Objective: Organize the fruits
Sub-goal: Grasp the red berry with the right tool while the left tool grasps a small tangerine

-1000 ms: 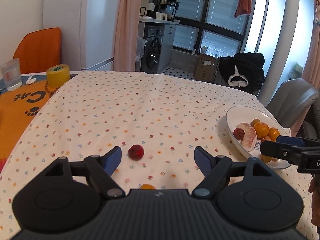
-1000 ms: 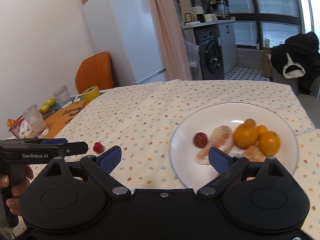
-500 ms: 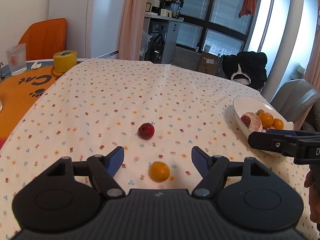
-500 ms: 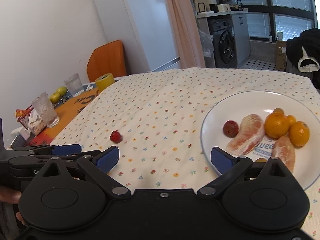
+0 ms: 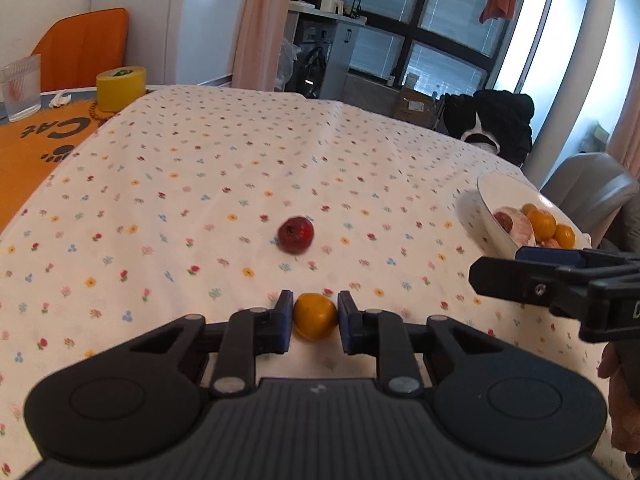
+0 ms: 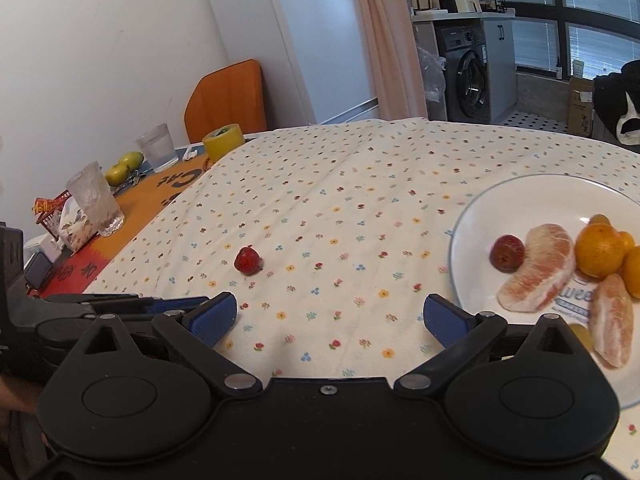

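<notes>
My left gripper (image 5: 314, 316) is shut on a small orange fruit (image 5: 315, 317) that rests on the flowered tablecloth. A dark red fruit (image 5: 295, 234) lies a little farther ahead of it, also seen as the red fruit (image 6: 247, 260) in the right wrist view. At the right stands a white plate (image 6: 532, 196) holding a red fruit (image 6: 506, 253), pomelo segments (image 6: 540, 268) and several oranges (image 6: 600, 251). My right gripper (image 6: 328, 316) hangs open over bare cloth left of the plate. From the left wrist view the plate (image 5: 490, 204) sits behind the right gripper's fingers (image 5: 520, 278).
A yellow tape roll (image 5: 121, 87), drinking glasses (image 6: 95, 199) and green fruits (image 6: 123, 167) stand on the orange mat at the far left. An orange chair (image 6: 228, 98) is behind the table, a grey chair (image 5: 592, 188) beside the plate. A hand (image 5: 618, 408) holds the right tool.
The left gripper's jaws went from wide open to shut on the orange fruit. The right gripper has swung left, so the plate now sits farther right in its view.
</notes>
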### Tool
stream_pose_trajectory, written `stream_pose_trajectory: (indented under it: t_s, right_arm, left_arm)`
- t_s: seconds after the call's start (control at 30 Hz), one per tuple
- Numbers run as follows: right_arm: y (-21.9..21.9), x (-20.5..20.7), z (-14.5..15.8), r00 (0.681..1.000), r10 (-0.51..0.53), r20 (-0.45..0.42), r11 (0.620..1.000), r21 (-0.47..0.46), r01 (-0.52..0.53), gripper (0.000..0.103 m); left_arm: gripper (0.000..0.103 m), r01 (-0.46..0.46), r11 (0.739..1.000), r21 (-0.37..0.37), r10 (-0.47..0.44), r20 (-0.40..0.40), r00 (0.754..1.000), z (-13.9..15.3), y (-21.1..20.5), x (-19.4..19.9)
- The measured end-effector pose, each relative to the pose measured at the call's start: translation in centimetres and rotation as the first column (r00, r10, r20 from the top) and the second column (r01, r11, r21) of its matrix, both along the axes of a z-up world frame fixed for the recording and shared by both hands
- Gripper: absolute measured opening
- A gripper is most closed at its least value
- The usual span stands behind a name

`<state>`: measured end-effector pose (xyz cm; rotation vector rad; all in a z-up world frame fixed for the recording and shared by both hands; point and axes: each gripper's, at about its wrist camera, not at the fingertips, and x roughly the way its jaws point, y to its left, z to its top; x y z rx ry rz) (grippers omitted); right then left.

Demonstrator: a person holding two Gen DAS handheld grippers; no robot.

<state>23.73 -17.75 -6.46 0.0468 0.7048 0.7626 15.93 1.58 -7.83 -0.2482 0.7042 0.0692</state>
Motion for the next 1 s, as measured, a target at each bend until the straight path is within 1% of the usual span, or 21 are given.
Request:
stream_pose_trajectory:
  t_s: [0.23,0.33,0.43,0.5,0.7,0.87,1.0]
  right_arm:
    - [2.5,0.6,0.1,0.999,0.053,0.003,0.999,-0.008,-0.053,0.101]
    - [3.6,0.7,0.2,0.998,0.063,0.024,0.998,-0.018,-0.062,0.098]
    - [4.6,1.3,0.1,0.997,0.074,0.011,0.997,-0.021,-0.074,0.09]
    - [5.4,1.5,0.1,0.996,0.093,0.008,0.995,-0.03,-0.093,0.083]
    - [7.6,1.8,0.1,0.989,0.151,0.005,0.987,-0.053,-0.15,0.069]
    - [9.3,2.0,0.2,0.982,0.187,0.008,0.98,-0.067,-0.186,0.06]
    - [10.4,2.2,0.1,0.979,0.205,0.008,0.976,-0.076,-0.204,0.058]
  left_arm:
    - [0.022,-0.04,0.999,-0.005,0.04,0.0,0.999,0.4,2.2,0.1]
    - [0.022,-0.055,0.998,-0.007,0.055,0.003,0.998,0.6,2.9,0.0]
    - [0.022,-0.074,0.997,-0.01,0.075,0.007,0.997,0.7,3.7,-0.1]
    - [0.022,-0.087,0.996,-0.01,0.087,0.01,0.996,0.8,4.3,-0.2]
    - [0.022,-0.127,0.992,-0.01,0.127,0.022,0.992,1.1,5.8,-0.6]
    - [0.022,-0.152,0.988,-0.014,0.153,0.031,0.988,1.3,6.9,-0.9]
    - [0.022,-0.172,0.985,-0.015,0.172,0.037,0.984,1.5,7.7,-1.4]
